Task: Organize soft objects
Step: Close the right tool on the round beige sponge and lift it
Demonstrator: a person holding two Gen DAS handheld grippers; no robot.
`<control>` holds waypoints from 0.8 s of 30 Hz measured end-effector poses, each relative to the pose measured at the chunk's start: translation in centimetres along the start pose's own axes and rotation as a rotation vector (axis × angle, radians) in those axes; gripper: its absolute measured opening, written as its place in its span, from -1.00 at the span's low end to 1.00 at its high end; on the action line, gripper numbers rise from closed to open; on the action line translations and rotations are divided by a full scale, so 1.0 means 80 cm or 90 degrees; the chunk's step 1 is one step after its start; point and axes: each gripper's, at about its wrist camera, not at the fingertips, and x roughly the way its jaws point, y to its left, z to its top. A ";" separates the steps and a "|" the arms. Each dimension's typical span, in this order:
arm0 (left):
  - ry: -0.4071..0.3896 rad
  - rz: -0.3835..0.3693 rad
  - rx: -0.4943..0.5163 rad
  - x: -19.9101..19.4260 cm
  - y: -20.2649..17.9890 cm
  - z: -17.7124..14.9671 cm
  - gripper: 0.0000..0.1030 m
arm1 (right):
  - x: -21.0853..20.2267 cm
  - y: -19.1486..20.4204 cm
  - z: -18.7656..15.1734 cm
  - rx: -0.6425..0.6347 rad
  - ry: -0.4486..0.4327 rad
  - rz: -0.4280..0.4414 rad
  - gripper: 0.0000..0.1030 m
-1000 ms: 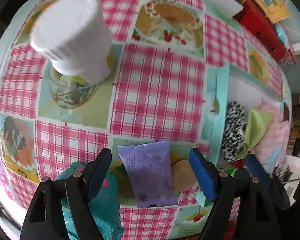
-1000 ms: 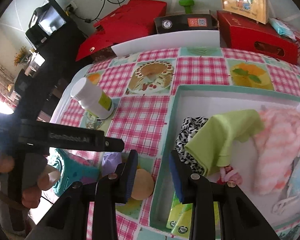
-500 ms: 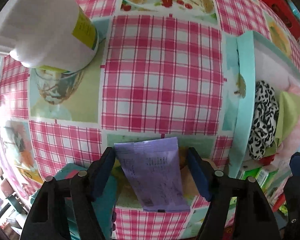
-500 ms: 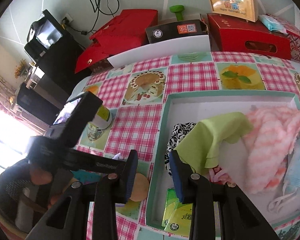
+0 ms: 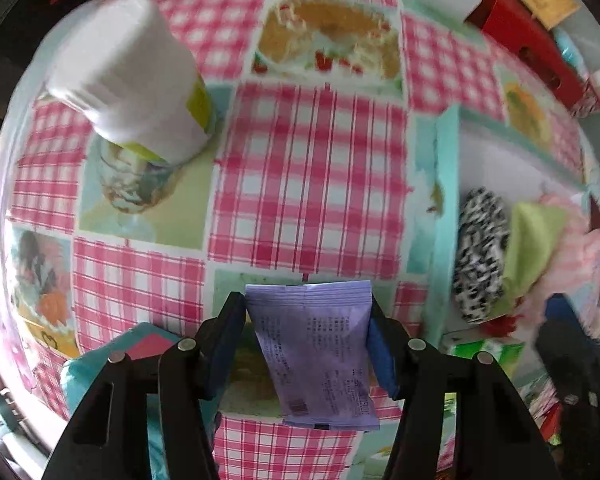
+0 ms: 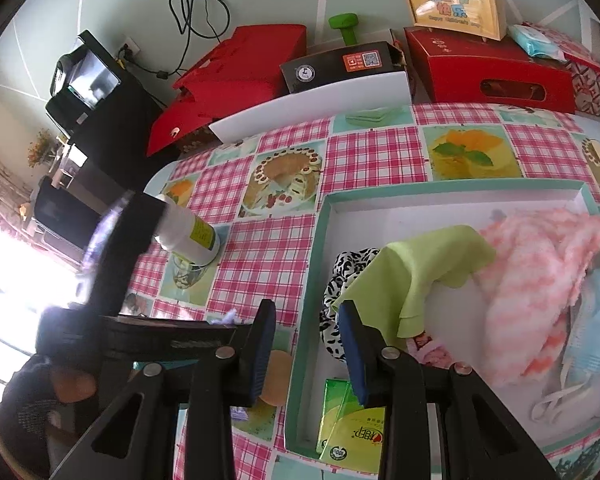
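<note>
Glossy plastic-looking purple packet (image 5: 314, 354); fluffy pink cloth (image 6: 540, 280).

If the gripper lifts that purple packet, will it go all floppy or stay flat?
The thin purple foil packet will probably bend some, as its crimped edges look like soft film. It looks flat, so likely light. The left gripper is closing with its blue pads at the packet's sides; the shiny film might buckle or slip.

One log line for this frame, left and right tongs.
left tongs: closing on purple packet | right tongs: empty, over tray edge
</note>
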 end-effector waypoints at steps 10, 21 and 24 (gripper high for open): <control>-0.107 -0.065 -0.046 -0.092 0.020 -0.023 0.14 | 0.004 0.011 -0.003 -0.027 0.010 0.002 -0.30; -0.151 -0.111 -0.077 -0.160 0.101 -0.030 0.14 | 0.040 0.072 -0.029 -0.177 0.084 0.021 -0.30; -0.157 -0.117 -0.081 -0.169 0.116 -0.042 0.14 | 0.050 0.086 -0.040 -0.209 0.106 0.015 -0.30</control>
